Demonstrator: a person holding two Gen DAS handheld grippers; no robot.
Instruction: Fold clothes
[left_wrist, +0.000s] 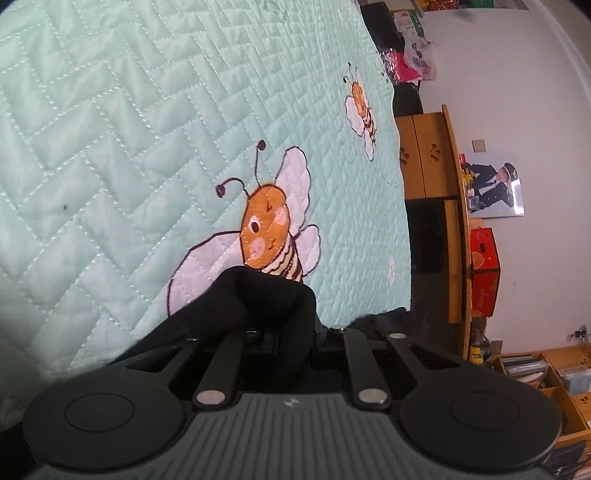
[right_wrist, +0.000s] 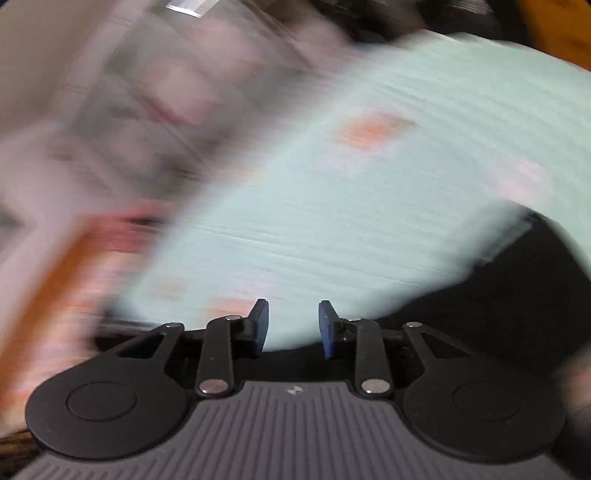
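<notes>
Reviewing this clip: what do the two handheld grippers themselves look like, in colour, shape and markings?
Both look identical. The right gripper has a grey ribbed body with a small white logo, two round black discs at its sides, and black linkage bars with silver pivot pins. Its fingers carry dark blue pads. The left gripper shows the same body, discs and bars; black cloth hides its pads. No cables or sleeves show.

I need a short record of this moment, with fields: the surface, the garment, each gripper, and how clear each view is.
surface: mint green quilted bedspread with bee prints
garment: black cloth, bunched at the left gripper
left gripper: fingers hidden under the black cloth, apparently shut on it
right gripper: open, blue pads apart, nothing between them
view quality: left wrist sharp; right wrist strongly motion-blurred
background: wooden cabinet and red box beside the bed
</notes>
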